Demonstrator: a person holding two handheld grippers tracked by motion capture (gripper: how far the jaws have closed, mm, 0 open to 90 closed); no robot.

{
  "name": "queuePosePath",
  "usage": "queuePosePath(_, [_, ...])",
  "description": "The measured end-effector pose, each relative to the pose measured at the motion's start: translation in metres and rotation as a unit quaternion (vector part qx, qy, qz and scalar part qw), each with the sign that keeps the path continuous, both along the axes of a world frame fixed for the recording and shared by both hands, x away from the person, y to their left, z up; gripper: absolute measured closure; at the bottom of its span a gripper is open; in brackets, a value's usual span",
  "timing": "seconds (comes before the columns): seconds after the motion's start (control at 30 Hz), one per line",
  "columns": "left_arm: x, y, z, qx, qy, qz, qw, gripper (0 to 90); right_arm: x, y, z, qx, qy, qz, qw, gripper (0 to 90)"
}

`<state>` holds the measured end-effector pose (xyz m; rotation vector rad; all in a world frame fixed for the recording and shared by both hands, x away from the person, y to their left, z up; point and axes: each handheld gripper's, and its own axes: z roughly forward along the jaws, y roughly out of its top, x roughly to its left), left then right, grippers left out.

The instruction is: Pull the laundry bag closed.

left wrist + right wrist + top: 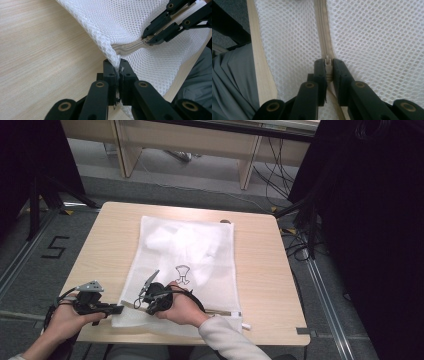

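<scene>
A white mesh laundry bag [180, 265] lay flat on the light wooden table [260, 285], its zippered edge running along the side nearest the person, with pale cloth and a small black-printed shape visible through the netting. The left gripper [119, 309] lay low at the bag's near left corner, its jaws pressed together on the mesh edge — in the left gripper view [117, 72] the netting was pinched right between the two black pads, just where the beige zipper [130, 46] ended. The right gripper [141, 301] sat a little farther along the same edge, near the left one, with the person's hand [182, 307] wrapped around its body and a light sleeve [227, 340] trailing toward the bottom of the high view. Its jaws were closed on the zipper's metal pull [327, 61] — the right gripper view showed the slider tab clamped between the pads [320, 72], the zipper tape running straight away from it between two fields of mesh. In the left gripper view the right gripper [150, 40] appeared farther off, its tips meeting on the zipper line. The bag's near edge lay close to the table's edge, beside grey trouser cloth [232, 82].
</scene>
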<state>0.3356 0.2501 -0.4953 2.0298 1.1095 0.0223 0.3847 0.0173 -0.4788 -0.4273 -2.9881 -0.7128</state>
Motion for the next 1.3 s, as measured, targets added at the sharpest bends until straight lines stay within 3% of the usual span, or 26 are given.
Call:
queuePosePath(0.2, [0.000, -0.001, -0.001, -0.005, -0.007, 0.008, 0.9999, 85.2, 0.001, -0.004, 0.001, -0.001, -0.001, 0.003, 1.0000, 82.4])
queuePosePath(1.03, [0.001, 0.001, -0.001, 0.005, 0.001, 0.003, 1.0000, 85.2, 0.002, -0.015, 0.002, -0.004, 0.003, -0.008, 1.0000, 82.4])
queuePosePath(1.3, [0.001, 0.000, -0.001, 0.005, -0.001, 0.005, 1.0000, 85.2, 0.002, -0.017, 0.002, -0.001, -0.002, 0.002, 1.0000, 82.4])
